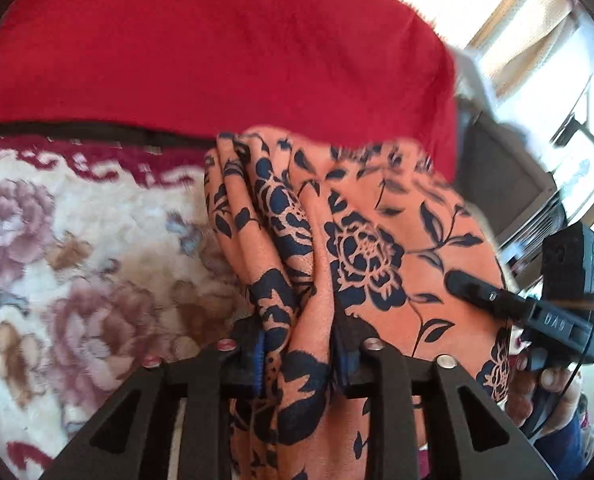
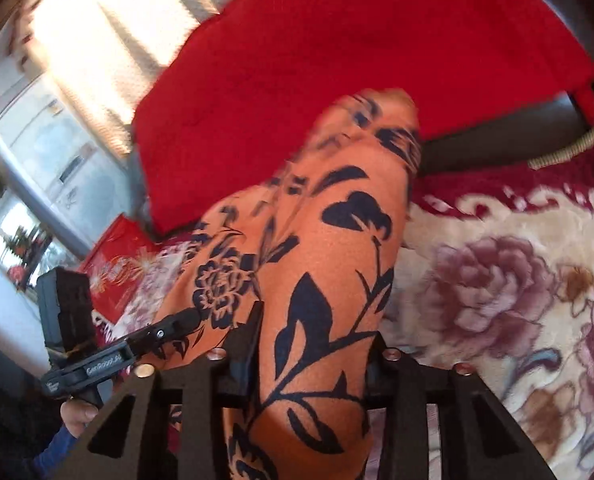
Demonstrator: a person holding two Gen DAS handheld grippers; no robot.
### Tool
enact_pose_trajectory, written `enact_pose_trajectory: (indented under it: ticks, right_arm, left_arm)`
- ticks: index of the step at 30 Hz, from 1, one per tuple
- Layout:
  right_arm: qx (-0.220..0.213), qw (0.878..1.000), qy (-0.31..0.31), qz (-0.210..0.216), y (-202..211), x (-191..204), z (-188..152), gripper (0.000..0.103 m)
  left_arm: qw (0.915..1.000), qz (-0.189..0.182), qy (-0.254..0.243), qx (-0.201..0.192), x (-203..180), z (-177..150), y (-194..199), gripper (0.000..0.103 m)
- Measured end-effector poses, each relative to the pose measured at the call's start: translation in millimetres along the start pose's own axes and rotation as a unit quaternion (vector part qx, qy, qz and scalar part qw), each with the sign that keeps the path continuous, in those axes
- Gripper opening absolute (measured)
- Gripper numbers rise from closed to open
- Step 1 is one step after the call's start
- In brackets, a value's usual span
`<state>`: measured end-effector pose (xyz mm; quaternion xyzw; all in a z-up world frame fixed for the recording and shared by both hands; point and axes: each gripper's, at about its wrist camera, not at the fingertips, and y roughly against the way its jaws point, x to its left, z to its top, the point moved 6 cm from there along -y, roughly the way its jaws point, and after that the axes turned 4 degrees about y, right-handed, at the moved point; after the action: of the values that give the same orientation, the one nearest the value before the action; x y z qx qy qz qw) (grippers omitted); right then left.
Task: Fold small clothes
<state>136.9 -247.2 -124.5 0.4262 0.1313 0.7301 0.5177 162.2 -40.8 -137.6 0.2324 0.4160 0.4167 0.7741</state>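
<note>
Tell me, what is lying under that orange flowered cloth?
Beside the orange cloth a cream blanket with pink roses shows, and behind it a red cloth. The orange cloth hangs bunched from both tools, so whatever lies directly beneath it is covered.

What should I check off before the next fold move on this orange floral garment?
1. Left gripper pinching the orange floral garment: ok, bunched fabric sits between its fingers.
2. Right gripper pinching the same garment: ok, cloth fills the jaws.
3. Garment spread flat between the grippers: not ok, it is gathered in folds.
4. Floral blanket free as landing spot: ok where visible.
5. Red cloth clear of the garment: cannot tell; they overlap in view.
</note>
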Motion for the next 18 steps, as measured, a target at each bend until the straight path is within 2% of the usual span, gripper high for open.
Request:
enact_pose_trajectory:
  ticks: [2,3,4,5,7,8,9,11,12,13,14,15,16,17,18]
  right_arm:
    - [0.029,0.997,-0.057,-0.045,-20.1,-39.5,-10.7,0.051]
    - [0.047,0.994,-0.069,-0.073,-26.7,-52.6,-19.9,0.052]
    - [0.045,0.993,-0.077,-0.08,-25.2,-60.2,-29.6,0.052]
    - [0.028,0.994,-0.08,-0.067,-15.6,-59.9,-34.4,0.054]
    - [-0.005,0.994,-0.068,-0.087,5.8,-52.3,-35.3,0.055]
    - [-0.032,0.994,-0.054,-0.094,21.6,-43.0,-33.1,0.056]
    - [-0.052,0.994,-0.044,-0.083,31.8,-30.4,-30.4,0.058]
    - [-0.081,0.995,-0.014,-0.053,45.8,0.9,-26.9,0.069]
    - [-0.083,0.995,-0.001,-0.048,46.3,8.7,-27.7,0.073]
    - [-0.076,0.996,0.016,-0.039,41.2,17.1,-30.4,0.075]
    - [-0.055,0.998,0.024,-0.027,27.1,21.6,-37.7,0.078]
    - [-0.021,0.999,0.02,-0.02,8.9,19.6,-46.6,0.08]
    - [0.041,0.999,0.0,-0.035,-17.1,7.5,-61.7,0.08]
    - [0.054,0.997,-0.001,-0.051,-21.3,5.0,-65.7,0.079]
    - [0.042,0.997,0.014,-0.06,-15.3,11.4,-62.6,0.079]
  left_arm:
    - [0.9971,0.049,0.001,0.058,8.6,-12.7,-36.2,0.042]
    - [0.9968,0.053,-0.005,0.06,10.0,-15.8,-40.6,0.052]
    - [0.9975,0.056,-0.008,0.042,9.7,-16.4,-35.6,0.059]
    - [0.9975,0.066,-0.012,0.02,8.3,-16.6,-21.4,0.059]
    - [0.997,0.073,-0.018,-0.015,3.6,-17.9,8.2,0.059]
    - [0.9971,0.068,-0.018,-0.026,2.4,-20.4,18.7,0.059]
    - [0.9973,0.059,-0.014,-0.041,-2.4,-23.4,30.9,0.062]
    - [0.9972,0.055,-0.014,-0.047,-6.7,-30.9,36.0,0.064]
    - [0.9976,0.06,-0.019,-0.03,-7.0,-41.0,25.1,0.064]
    - [0.9971,0.073,-0.019,-0.013,1.3,-44.0,19.1,0.064]
    - [0.9942,0.104,-0.015,0.021,12.4,-50.7,2.9,0.064]
    - [0.9933,0.104,0.016,0.048,25.2,-56.7,-12.3,0.066]
    - [0.9939,0.092,0.039,0.048,28.3,-55.2,-12.1,0.067]
    - [0.9937,0.084,0.058,0.048,28.6,-52.1,-6.8,0.067]
    - [0.9935,0.091,0.057,0.039,24.5,-47.2,3.7,0.067]
